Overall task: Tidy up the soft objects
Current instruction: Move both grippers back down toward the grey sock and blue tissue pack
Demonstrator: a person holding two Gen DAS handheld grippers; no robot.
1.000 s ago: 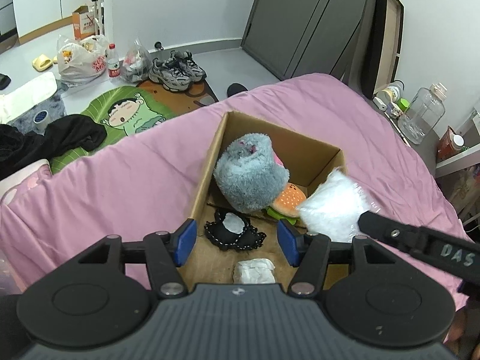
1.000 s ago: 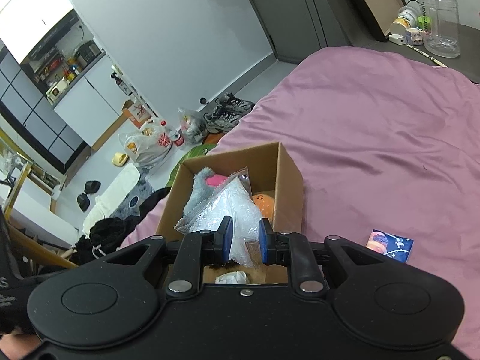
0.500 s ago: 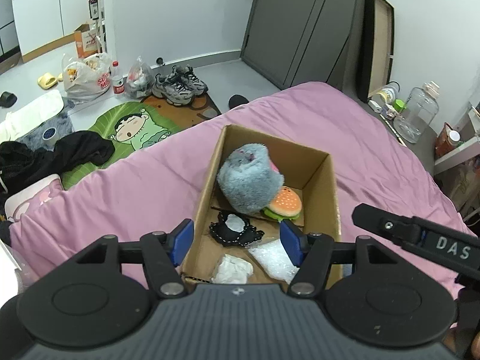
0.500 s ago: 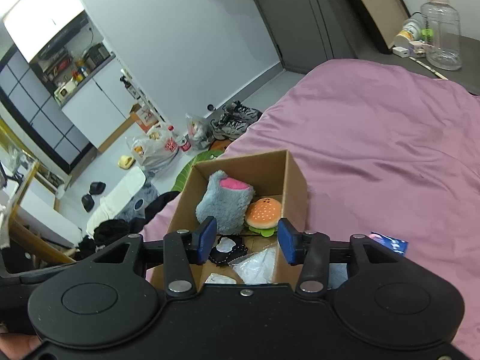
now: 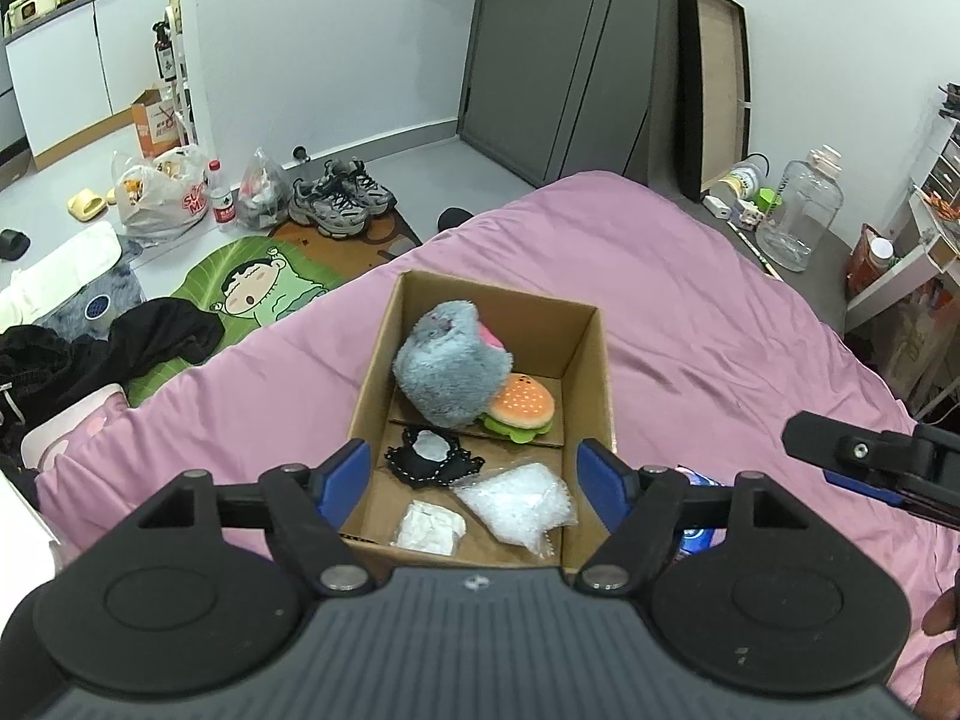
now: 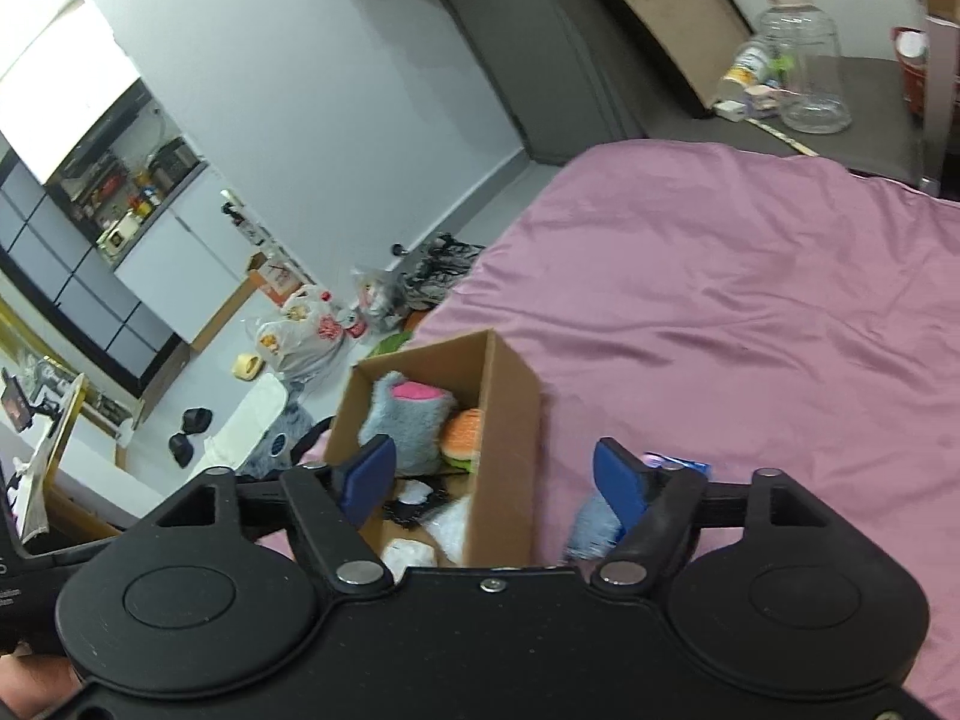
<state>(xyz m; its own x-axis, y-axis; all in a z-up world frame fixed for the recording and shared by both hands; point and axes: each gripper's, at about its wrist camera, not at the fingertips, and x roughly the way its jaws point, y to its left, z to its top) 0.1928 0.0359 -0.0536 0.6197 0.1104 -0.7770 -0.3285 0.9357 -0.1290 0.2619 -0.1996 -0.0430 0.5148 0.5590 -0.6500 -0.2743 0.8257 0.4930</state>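
An open cardboard box [image 5: 591, 360] sits on a bed covered with a pink sheet [image 5: 690, 312], and the soft things lie inside it. At the far end a fluffy grey plush [image 5: 447, 369] with a pink patch leans against the left wall, and a small plush hamburger [image 5: 522, 408], with an orange bun and green frill, is tucked just beside it on the right. Nearer lies a flat black lace-edged piece with a pale centre [image 5: 429, 456]; in front of it are a crumpled white packet [image 5: 429, 527] and a clear bag of white filling [image 5: 519, 501], side by side on the box floor. The left claw [image 5: 474, 477] hovers over the near end of the box, its jaws opening, with nothing pressed between them. The right claw [image 6: 492, 480] is above the box's right wall, its jaws opening too and gripping nothing. A blue and white packet [image 6: 678, 465] lies on the sheet just right of the box, partly hidden behind the right claw's finger.
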